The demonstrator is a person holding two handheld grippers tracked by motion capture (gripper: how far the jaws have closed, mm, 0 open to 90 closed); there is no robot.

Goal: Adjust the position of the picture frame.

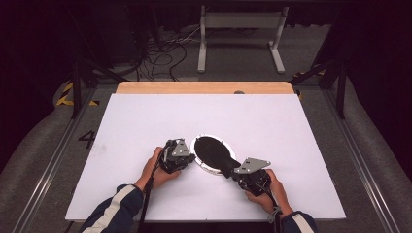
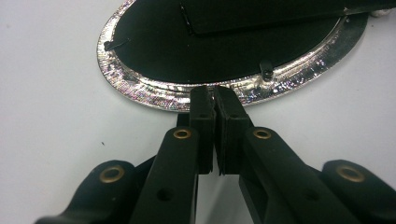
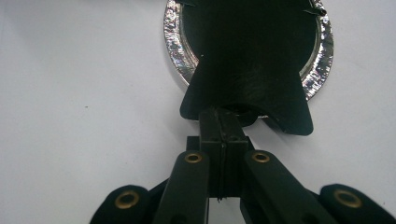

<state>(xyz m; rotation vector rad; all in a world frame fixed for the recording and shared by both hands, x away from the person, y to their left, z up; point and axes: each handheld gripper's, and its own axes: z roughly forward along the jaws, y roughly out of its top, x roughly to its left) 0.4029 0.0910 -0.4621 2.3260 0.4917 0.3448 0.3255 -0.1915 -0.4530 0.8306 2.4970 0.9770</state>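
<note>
A round dish with a shiny silver foil rim [image 1: 196, 145] lies on the white board. A black sheet [image 1: 214, 151] covers it. My left gripper [image 1: 192, 158] is at the dish's left side. In the left gripper view its jaws [image 2: 215, 95] stand nearly together over the rim [image 2: 140, 88], pinching its edge. The sheet [image 3: 247, 60] flares into a fishtail end toward my right gripper [image 1: 228, 171]. In the right gripper view that gripper [image 3: 219, 114] is shut on the tail, just off the rim [image 3: 175, 46]. A thin black edge shows between its jaws.
The white board [image 1: 145, 121] lies on a wooden table whose far edge [image 1: 204, 87] shows beyond it. A white metal stand [image 1: 240, 29] and loose cables [image 1: 160, 58] are on the floor behind. Both sleeved forearms come in from the board's near edge.
</note>
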